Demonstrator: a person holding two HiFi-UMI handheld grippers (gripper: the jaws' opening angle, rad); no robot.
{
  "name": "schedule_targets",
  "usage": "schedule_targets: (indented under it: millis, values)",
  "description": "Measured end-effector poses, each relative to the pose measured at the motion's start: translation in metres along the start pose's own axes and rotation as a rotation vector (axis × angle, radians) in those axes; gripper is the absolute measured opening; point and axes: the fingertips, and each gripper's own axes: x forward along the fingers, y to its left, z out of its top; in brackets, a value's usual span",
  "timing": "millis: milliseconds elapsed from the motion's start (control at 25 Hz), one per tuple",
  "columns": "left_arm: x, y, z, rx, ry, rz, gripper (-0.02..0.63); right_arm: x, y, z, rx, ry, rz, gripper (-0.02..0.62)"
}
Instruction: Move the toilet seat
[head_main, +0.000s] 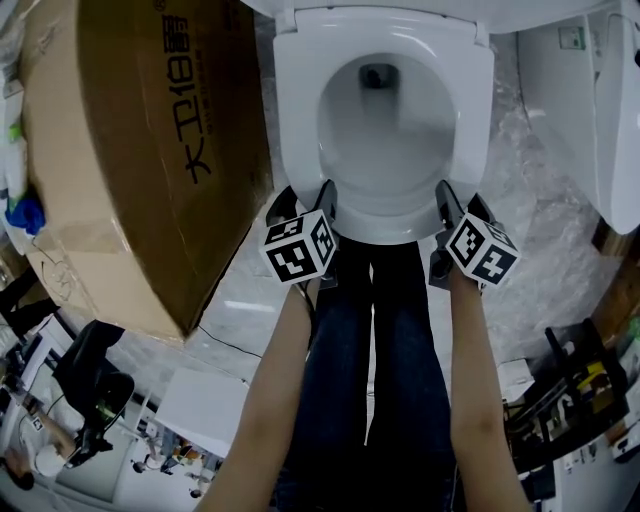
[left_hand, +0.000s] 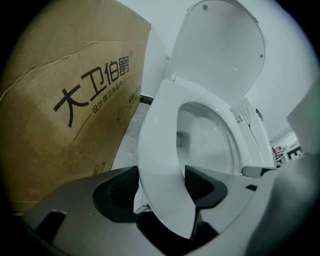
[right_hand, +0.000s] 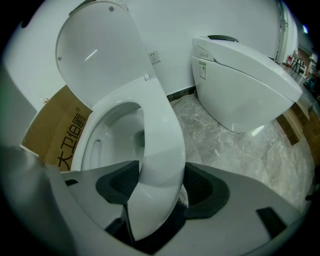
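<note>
The white toilet seat (head_main: 298, 110) rings the bowl (head_main: 385, 140), and the lid (left_hand: 220, 50) stands up against the wall. My left gripper (head_main: 325, 198) is shut on the seat's front left rim, with the rim (left_hand: 160, 135) running between its dark pads (left_hand: 120, 187). My right gripper (head_main: 445, 198) is shut on the front right rim (right_hand: 162, 140) in the same way. In both gripper views the seat (right_hand: 155, 115) appears tilted up a little off the bowl (right_hand: 112, 135).
A large brown cardboard box (head_main: 140, 150) stands close on the toilet's left. A second white toilet (head_main: 590, 100) stands to the right on the marble floor (right_hand: 235, 150). The person's legs (head_main: 390, 380) are right in front of the bowl. Clutter lies at the lower corners.
</note>
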Motion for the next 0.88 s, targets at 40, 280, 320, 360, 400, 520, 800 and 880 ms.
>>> schedule_targets:
  millis: [40, 280, 320, 360, 400, 520, 800, 880]
  values:
    - [-0.003, -0.001, 0.001, 0.001, -0.005, -0.001, 0.298, -0.003, 0.001, 0.001, 0.002, -0.004, 0.0, 0.287]
    - [-0.024, -0.004, 0.006, -0.008, -0.012, -0.006, 0.293, -0.018, 0.005, 0.001, 0.002, 0.008, 0.013, 0.287]
    - [-0.029, -0.005, 0.007, -0.019, -0.012, -0.01, 0.285, -0.02, 0.006, 0.001, 0.001, 0.01, 0.013, 0.287]
    - [-0.033, -0.005, 0.008, -0.029, -0.014, -0.014, 0.275, -0.023, 0.007, 0.002, 0.001, 0.011, 0.014, 0.287]
    - [-0.037, -0.006, 0.009, -0.034, -0.019, -0.017, 0.269, -0.026, 0.008, 0.004, 0.001, 0.009, 0.015, 0.287]
    - [-0.045, -0.01, 0.011, -0.026, -0.032, -0.026, 0.268, -0.034, 0.009, 0.008, 0.003, 0.0, 0.014, 0.287]
    - [-0.07, -0.016, 0.022, -0.031, -0.071, -0.054, 0.268, -0.055, 0.017, 0.02, 0.005, -0.029, 0.037, 0.287]
    - [-0.08, -0.019, 0.023, -0.02, -0.089, -0.054, 0.264, -0.062, 0.019, 0.023, 0.008, -0.038, 0.041, 0.287]
